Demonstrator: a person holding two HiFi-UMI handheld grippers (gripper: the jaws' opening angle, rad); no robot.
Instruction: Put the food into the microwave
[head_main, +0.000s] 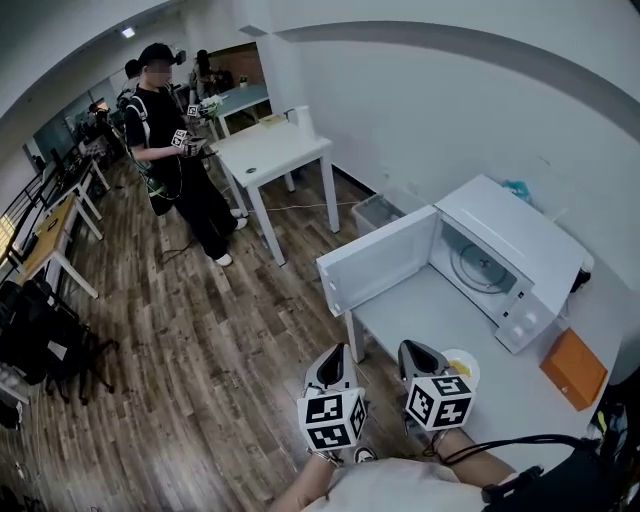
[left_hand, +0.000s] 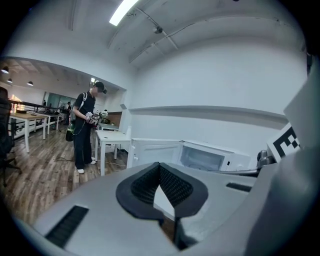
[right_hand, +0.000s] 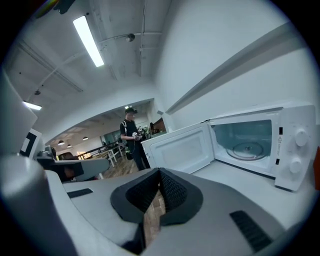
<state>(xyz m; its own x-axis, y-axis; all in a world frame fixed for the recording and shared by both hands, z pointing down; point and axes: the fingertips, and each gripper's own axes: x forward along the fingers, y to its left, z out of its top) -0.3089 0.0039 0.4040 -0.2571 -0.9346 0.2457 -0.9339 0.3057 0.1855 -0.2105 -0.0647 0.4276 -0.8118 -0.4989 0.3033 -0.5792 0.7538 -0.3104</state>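
A white microwave (head_main: 520, 240) stands on a white table (head_main: 430, 315) with its door (head_main: 385, 258) swung open to the left and a glass turntable (head_main: 483, 268) inside. A small plate with yellow food (head_main: 464, 366) lies near the table's front edge, partly hidden by my right gripper (head_main: 414, 351). My left gripper (head_main: 338, 353) hovers beside it, over the table's left corner. In both gripper views the jaws are shut with nothing in them: left gripper (left_hand: 160, 167), right gripper (right_hand: 160, 172). The open microwave (right_hand: 255, 142) shows ahead of the right gripper, and the microwave (left_hand: 202, 157) is farther off in the left gripper view.
An orange box (head_main: 573, 368) lies on the table right of the microwave. A person (head_main: 165, 130) stands at the back left by another white table (head_main: 270, 150). A grey bin (head_main: 378, 210) sits on the wood floor by the wall. Desks and black chairs line the left side.
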